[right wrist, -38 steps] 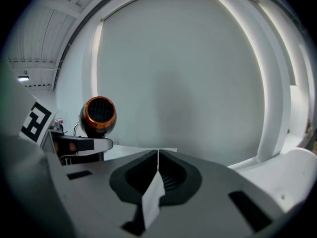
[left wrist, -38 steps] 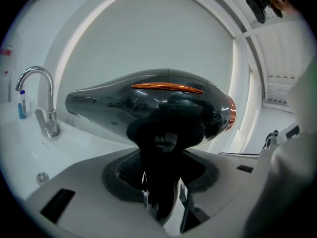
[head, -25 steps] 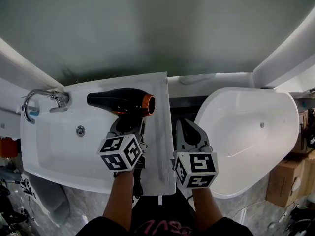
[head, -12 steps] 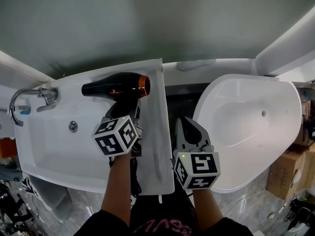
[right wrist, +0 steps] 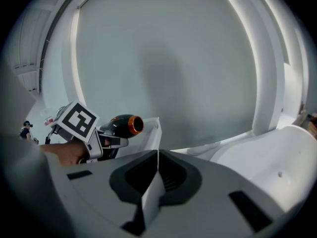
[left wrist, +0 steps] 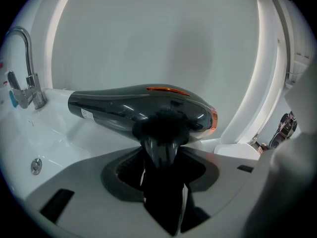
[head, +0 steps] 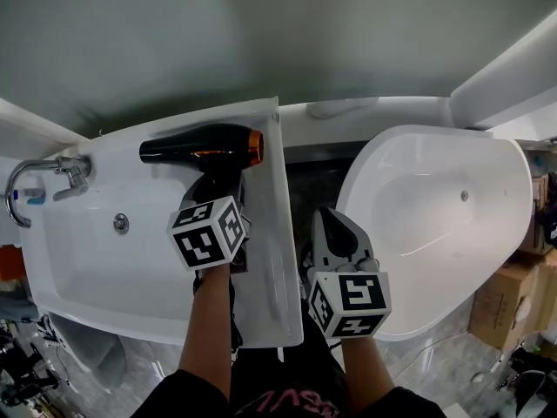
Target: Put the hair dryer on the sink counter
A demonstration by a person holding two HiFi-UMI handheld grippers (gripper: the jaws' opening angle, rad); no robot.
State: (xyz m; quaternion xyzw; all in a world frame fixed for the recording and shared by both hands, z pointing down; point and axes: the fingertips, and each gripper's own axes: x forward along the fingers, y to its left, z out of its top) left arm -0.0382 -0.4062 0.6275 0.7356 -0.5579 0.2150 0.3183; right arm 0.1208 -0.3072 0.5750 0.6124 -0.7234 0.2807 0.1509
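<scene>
A black hair dryer (head: pixel 204 144) with an orange ring at its rear lies crosswise over the back right part of the white sink (head: pixel 87 259), nozzle pointing left toward the faucet (head: pixel 35 181). My left gripper (head: pixel 219 197) is shut on its black handle, which runs down between the jaws in the left gripper view, under the dryer body (left wrist: pixel 138 108). Whether the dryer touches the counter I cannot tell. My right gripper (head: pixel 335 225) hangs shut and empty over the gap between sink and bathtub. From the right gripper (right wrist: pixel 157 155) view the hair dryer (right wrist: pixel 121 124) shows at the left.
A white bathtub (head: pixel 435 225) stands to the right of the sink. The sink drain (head: pixel 121 224) sits left of my left gripper. The chrome faucet (left wrist: pixel 25 73) rises at the sink's back left. Cardboard boxes (head: pixel 505 320) stand at the far right. A grey wall runs behind.
The left gripper and the hair dryer have edged a little up and left in the head view, toward the wall. The right gripper has stayed in place.
</scene>
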